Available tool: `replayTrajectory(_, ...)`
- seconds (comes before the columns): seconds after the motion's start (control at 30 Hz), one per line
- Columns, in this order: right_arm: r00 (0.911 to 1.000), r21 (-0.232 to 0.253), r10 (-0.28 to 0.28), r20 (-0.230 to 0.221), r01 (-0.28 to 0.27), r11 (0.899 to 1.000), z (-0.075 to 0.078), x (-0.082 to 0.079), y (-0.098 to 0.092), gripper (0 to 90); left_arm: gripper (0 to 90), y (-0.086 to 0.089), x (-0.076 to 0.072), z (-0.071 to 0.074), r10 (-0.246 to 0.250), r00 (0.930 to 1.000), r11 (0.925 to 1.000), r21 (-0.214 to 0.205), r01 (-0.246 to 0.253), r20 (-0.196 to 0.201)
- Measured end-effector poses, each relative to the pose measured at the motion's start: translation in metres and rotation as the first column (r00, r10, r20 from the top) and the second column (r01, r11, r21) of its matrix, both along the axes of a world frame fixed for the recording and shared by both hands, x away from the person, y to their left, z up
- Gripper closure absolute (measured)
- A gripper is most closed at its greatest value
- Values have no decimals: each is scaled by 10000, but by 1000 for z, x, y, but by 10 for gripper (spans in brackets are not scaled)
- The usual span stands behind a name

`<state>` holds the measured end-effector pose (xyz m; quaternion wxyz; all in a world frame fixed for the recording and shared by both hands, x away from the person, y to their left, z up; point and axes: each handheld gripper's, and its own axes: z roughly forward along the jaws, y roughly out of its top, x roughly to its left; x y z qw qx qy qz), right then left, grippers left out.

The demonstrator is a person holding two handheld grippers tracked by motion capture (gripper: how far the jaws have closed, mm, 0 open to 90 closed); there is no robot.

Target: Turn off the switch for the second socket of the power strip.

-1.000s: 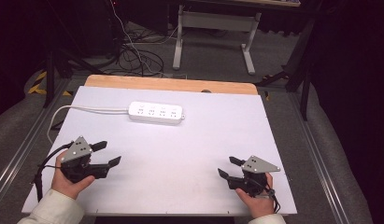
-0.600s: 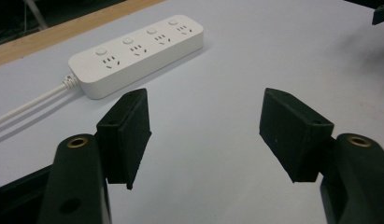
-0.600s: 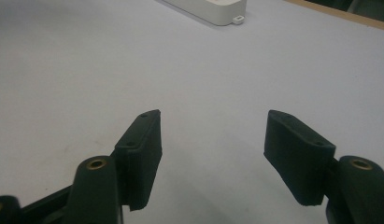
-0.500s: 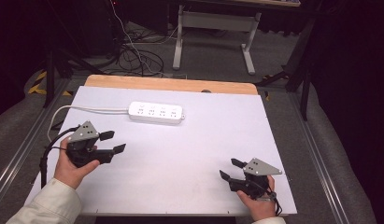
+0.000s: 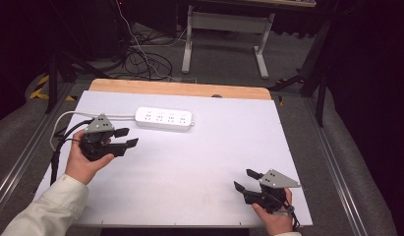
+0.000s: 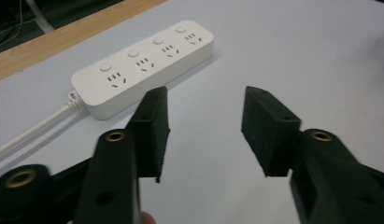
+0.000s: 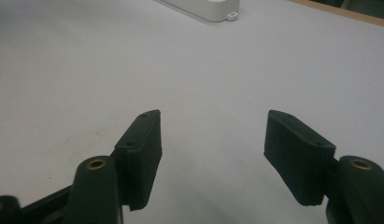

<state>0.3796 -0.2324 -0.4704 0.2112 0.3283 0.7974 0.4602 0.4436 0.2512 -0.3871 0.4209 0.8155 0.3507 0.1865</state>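
Note:
A white power strip (image 5: 164,118) with several sockets lies flat near the far side of the white table (image 5: 214,147). Its white cord (image 5: 67,118) runs off to the left. My left gripper (image 5: 128,137) hovers just left of the strip and points at it. In the left gripper view the strip (image 6: 143,67) lies just beyond the left gripper (image 6: 206,93). Its jaws have just been closing and stand half apart with nothing between them. My right gripper (image 5: 244,179) rests low near the front right edge, open and empty. In the right gripper view the right gripper (image 7: 213,116) faces bare table, with the strip's end (image 7: 213,7) far off.
A wooden strip (image 5: 180,88) borders the table's far edge. Beyond it on the floor are cables (image 5: 140,54) and a white desk frame (image 5: 224,29). Black cables (image 5: 57,157) trail from the left gripper along the table's left side.
The left gripper has moved forward and up towards the power strip, and its jaws have narrowed. The right gripper has stayed in place.

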Motion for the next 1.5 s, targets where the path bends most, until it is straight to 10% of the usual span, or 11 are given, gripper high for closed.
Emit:
replayTrajectory(0.27, 10000, 98, 57, -22, -57, 9999, 0, 0, 0, 377, 899, -11, 24, 9, 116, 9996, 9999, 127, -112, -259)
replayTrajectory(1.17, 9992, 299, 404, -34, -403, 9987, 0, -3, -2, 376, 900, -52, 99, -5, 608, 9958, 9973, -365, -634, -688)
replayTrajectory(1.5, 9987, 351, 501, 89, -504, 9981, 1, -5, -3, 377, 900, -49, 123, -22, 1471, 9843, 9812, -1109, -1577, -978)
